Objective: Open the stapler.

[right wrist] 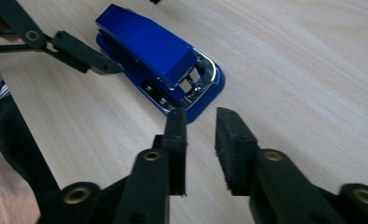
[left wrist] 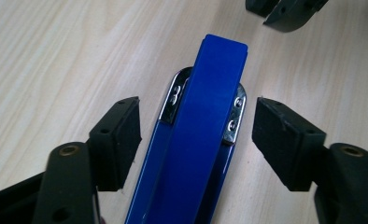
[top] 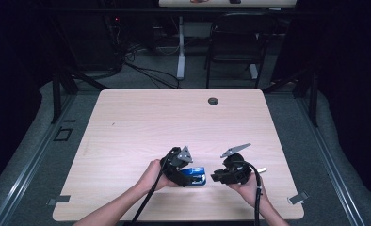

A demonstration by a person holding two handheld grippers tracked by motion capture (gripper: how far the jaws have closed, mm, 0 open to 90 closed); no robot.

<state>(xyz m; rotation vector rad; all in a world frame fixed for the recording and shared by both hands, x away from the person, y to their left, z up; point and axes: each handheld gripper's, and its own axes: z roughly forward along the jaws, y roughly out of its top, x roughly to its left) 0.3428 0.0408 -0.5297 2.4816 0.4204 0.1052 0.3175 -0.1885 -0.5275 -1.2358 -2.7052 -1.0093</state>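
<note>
My left tool [top: 189, 175] sits at the near edge of the bench [top: 141, 117], about 6 o'clock in the high view, hand wrapped round it. In the left gripper view its jaws stand wide apart, one on each side of the blue stapler [left wrist: 196, 140], neither pad touching it; gap on both sides, narrower at the left pad. It grips nothing. The stapler lies flat on the bench, its head end pointing to 12 o'clock in that view, chrome plates showing on both flanks.

My right tool [top: 217, 177] is just beside the stapler [top: 195, 175] at its 3 o'clock in the high view, held in my right hand [top: 247, 186]. In the right gripper view the jaws are part open, a narrow gap between the pads, nothing in it. The stapler [right wrist: 161, 60] lies ahead at 11 o'clock, its chrome front end toward me, close to the left pad tip; can't tell if they touch. One jaw of the left tool [right wrist: 86, 58] reaches in from 9 o'clock beside the stapler's side.

Farther off, at 12 o'clock past the bench: a round cable hole [top: 213, 100] near the far edge, then a black chair [top: 235, 42] and cables on the floor.
</note>
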